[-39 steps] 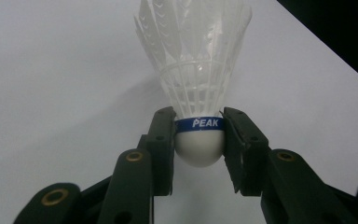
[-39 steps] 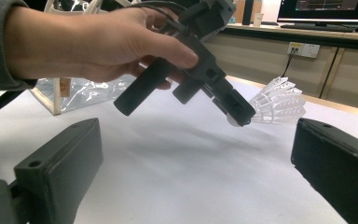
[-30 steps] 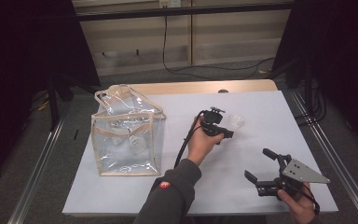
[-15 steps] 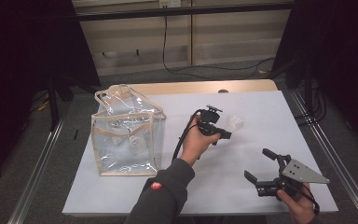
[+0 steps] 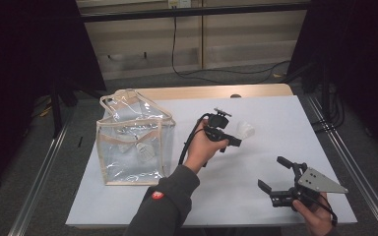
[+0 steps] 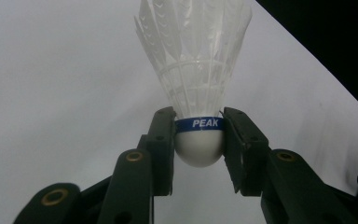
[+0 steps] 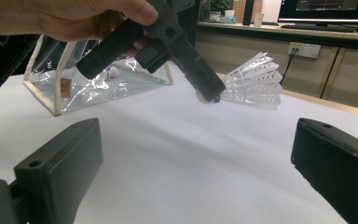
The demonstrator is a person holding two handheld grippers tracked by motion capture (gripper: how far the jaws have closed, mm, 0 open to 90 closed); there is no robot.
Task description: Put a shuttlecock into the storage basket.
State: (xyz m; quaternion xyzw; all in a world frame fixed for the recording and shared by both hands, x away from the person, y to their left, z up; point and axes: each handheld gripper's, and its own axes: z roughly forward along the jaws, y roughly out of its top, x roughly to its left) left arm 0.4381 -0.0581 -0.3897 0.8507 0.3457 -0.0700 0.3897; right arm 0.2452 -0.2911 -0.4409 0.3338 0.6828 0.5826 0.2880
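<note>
The left claw (image 5: 236, 137) is matt black, with a thick black cable looping from its body past the wrist. Its two jaws are flat-sided black bars, each with a brass-ringed pivot hole. The left arm wears a dark grey sleeve (image 5: 170, 199) with a small red round badge near the cuff. The right claw (image 5: 275, 174) is black too, with blocky square jaw ends, and carries a grey three-cornered plate (image 5: 320, 181) dotted with small screws.
</note>
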